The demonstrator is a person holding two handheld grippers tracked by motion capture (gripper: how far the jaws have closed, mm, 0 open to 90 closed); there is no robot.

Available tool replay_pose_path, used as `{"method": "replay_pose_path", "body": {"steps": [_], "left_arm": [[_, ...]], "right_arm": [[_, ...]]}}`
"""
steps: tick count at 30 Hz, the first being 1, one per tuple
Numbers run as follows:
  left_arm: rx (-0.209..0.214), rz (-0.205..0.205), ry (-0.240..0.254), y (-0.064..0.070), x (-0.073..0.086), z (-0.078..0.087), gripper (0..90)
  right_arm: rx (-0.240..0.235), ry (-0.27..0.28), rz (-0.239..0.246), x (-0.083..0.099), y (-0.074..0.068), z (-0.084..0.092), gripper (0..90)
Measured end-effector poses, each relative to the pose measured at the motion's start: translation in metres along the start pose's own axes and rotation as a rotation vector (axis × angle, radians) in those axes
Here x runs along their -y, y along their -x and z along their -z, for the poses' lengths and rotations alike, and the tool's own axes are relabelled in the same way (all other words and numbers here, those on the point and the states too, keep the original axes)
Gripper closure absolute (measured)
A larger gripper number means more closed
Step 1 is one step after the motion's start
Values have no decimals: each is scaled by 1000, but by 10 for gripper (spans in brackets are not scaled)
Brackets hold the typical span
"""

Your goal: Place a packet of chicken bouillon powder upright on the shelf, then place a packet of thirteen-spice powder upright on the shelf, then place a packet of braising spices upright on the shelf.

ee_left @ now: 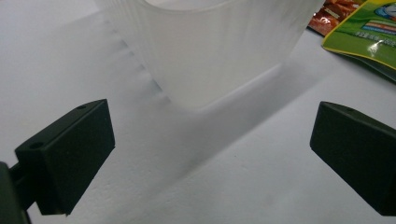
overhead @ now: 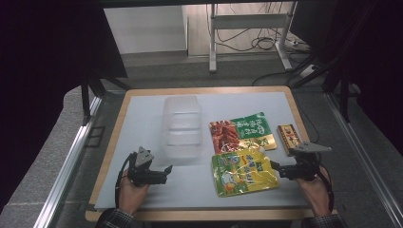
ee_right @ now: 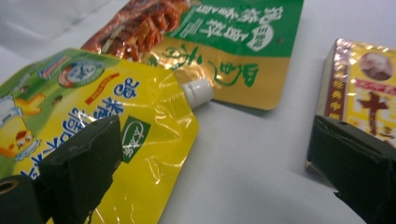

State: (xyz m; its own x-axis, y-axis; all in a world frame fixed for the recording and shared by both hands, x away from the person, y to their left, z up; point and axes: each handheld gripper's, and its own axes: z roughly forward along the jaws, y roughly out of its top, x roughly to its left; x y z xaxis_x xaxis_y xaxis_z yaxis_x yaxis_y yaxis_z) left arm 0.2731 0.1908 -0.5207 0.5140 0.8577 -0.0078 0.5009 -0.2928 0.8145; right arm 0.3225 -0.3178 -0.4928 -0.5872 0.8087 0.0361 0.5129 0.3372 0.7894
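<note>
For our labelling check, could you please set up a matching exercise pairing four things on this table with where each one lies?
Things:
1. clear plastic container
2. yellow spouted pouch
3. green and red snack packet
4. small gold box

Places:
A. nearest the right edge of the table
B. in front of the left gripper
C. just behind the spouted pouch
D. by the right gripper, nearest the person

Pairs: 1-B, 2-D, 3-C, 4-A

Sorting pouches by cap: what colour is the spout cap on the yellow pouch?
White. The spout cap on the yellow pouch shows best in the right gripper view.
</note>
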Motion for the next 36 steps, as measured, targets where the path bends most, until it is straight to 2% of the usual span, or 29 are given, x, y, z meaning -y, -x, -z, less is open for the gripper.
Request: {"method": "replay_pose_path", "body": {"steps": [3,6,10,15,20,24,27,36], "left_arm": [[18,-2,-5,1,0,-2,0],[31,-15,-3,3,0,-2,0],[65,-26,-5,4,0,-4,0],[76,-41,-1,6,-1,-4,0],[89,-59,-11,8,-1,-6,0],[107,-68,-9,15,-3,-6,0],[108,-84,-38,19,-4,-8,0],[104,-99,-62,31,-8,-10,1]], "right_arm": [[0,-26,11,1,0,-3,22],[5,-29,18,1,-1,-3,16],[2,-19,16,0,-1,-3,0],[-3,-17,6,0,0,-3,0],[-12,-12,23,0,-1,-3,0],[-11,-5,21,1,0,-3,0],[-13,2,11,1,1,-2,0],[-15,6,15,1,1,-2,0]]}}
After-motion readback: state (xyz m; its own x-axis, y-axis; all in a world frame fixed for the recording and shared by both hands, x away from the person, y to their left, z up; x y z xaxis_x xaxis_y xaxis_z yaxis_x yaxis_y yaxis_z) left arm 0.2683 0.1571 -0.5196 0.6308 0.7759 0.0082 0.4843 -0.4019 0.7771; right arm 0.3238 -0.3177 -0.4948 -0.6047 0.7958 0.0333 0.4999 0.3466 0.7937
